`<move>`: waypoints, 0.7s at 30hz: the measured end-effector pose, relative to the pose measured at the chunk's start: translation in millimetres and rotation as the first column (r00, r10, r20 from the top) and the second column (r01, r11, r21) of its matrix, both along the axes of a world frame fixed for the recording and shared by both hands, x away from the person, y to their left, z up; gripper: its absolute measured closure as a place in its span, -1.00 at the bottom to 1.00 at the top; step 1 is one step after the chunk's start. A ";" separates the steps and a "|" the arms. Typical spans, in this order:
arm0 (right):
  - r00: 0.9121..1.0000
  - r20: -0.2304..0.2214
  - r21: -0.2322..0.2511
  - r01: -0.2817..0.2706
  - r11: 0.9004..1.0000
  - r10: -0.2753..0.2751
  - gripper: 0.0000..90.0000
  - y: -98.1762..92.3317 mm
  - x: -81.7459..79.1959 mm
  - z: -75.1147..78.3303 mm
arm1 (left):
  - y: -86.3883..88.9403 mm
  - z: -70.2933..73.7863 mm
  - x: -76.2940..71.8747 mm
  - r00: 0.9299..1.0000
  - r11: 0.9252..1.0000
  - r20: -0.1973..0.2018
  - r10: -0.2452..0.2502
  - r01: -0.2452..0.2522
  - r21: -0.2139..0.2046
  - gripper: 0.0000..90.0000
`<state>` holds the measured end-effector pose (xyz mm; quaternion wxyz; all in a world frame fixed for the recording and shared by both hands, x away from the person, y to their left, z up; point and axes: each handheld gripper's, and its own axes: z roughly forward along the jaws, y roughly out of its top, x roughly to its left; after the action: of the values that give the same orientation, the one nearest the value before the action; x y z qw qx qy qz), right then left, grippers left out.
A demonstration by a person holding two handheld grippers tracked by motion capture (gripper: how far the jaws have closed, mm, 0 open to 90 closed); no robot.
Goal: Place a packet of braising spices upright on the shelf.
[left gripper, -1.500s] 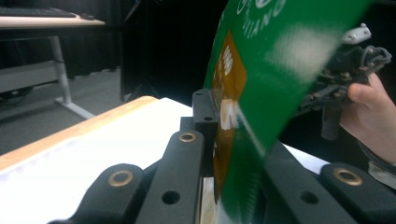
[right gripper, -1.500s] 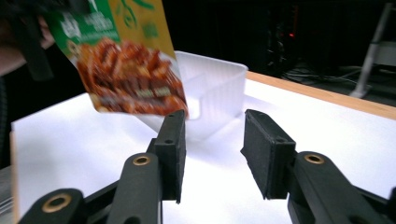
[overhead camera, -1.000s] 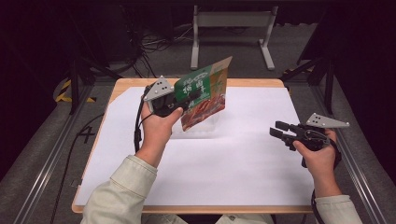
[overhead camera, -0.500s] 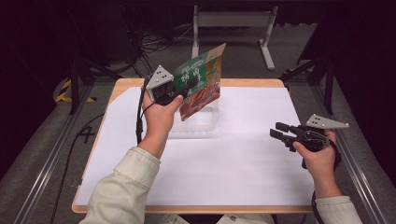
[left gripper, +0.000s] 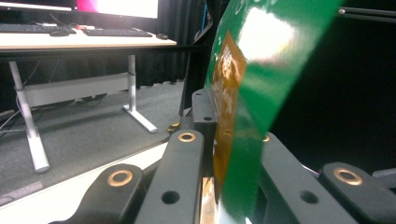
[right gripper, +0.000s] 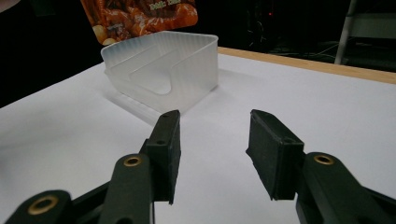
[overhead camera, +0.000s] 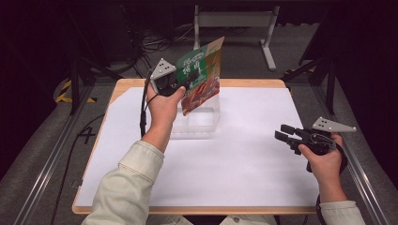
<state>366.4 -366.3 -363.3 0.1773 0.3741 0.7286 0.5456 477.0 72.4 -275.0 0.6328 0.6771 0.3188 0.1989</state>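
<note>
Raised and drawn back since a second ago, the flat glossy green-and-orange food packet now hangs higher, tilted, above the far-left edge of the clear ribbed plastic tray on the white-covered wooden table. Its lower edge is clamped between the jaws of the left gripper. This looks like a carrying step; next, I judge, comes lowering the packet into the tray just below. The right gripper has not shifted; it rests well apart, jaws parted, empty, pointing toward the tray.
</note>
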 end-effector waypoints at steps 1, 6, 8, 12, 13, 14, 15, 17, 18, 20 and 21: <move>1.000 -0.002 0.003 0.000 1.000 0.000 0.21 -0.1 0.0 0.1 | -0.3 -0.1 0.9 1.000 1.000 -0.003 0.005 -0.005 -0.006 0.97; 1.000 -0.004 0.005 -0.001 1.000 0.001 0.21 -0.2 0.8 -0.6 | 1.2 -3.5 6.2 0.999 0.998 -0.006 0.051 -0.051 -0.022 0.97; 1.000 -0.003 0.007 -0.004 1.000 0.004 0.21 0.1 0.9 -0.5 | 1.5 -6.0 8.1 0.998 0.998 -0.008 0.062 -0.062 -0.019 0.97; 1.000 -0.001 0.005 -0.009 1.000 0.009 0.20 1.0 1.7 -0.4 | 1.1 -12.4 12.1 0.998 0.998 -0.011 0.060 -0.060 -0.028 0.97; 1.000 -0.002 0.007 -0.008 1.000 0.008 0.20 1.4 1.9 -0.4 | 0.7 -14.3 12.7 0.998 0.997 -0.019 0.060 -0.061 -0.037 0.97; 1.000 -0.004 0.009 -0.013 1.000 0.013 0.20 1.8 2.2 -0.4 | 0.8 -16.1 13.4 0.998 0.997 -0.019 0.062 -0.063 -0.035 0.97; 1.000 -0.003 0.009 -0.015 1.000 0.016 0.20 2.1 2.6 -0.4 | -0.1 -18.1 14.0 0.998 0.997 -0.023 0.067 -0.067 -0.040 0.97; 1.000 -0.002 0.009 -0.020 1.000 0.020 0.19 2.9 3.1 -0.4 | -1.3 -21.8 15.0 0.997 0.996 -0.027 0.076 -0.077 -0.036 0.97; 1.000 0.001 0.011 -0.023 1.000 0.023 0.19 3.3 3.5 -0.4 | -1.6 -23.6 15.5 0.997 0.996 -0.030 0.078 -0.079 -0.032 0.97; 1.000 0.000 0.010 -0.024 1.000 0.024 0.19 3.6 3.6 0.2 | -2.4 -28.0 16.1 0.996 0.996 -0.040 0.079 -0.081 -0.037 0.97; 1.000 0.002 0.009 -0.026 1.000 0.026 0.19 3.5 3.7 0.3 | -2.3 -30.3 16.8 0.996 0.996 -0.041 0.083 -0.085 -0.040 0.97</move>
<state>370.1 -362.8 -363.0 0.1690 0.3649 0.7308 0.5516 493.9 70.2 -305.2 0.6314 0.6536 0.3633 0.2053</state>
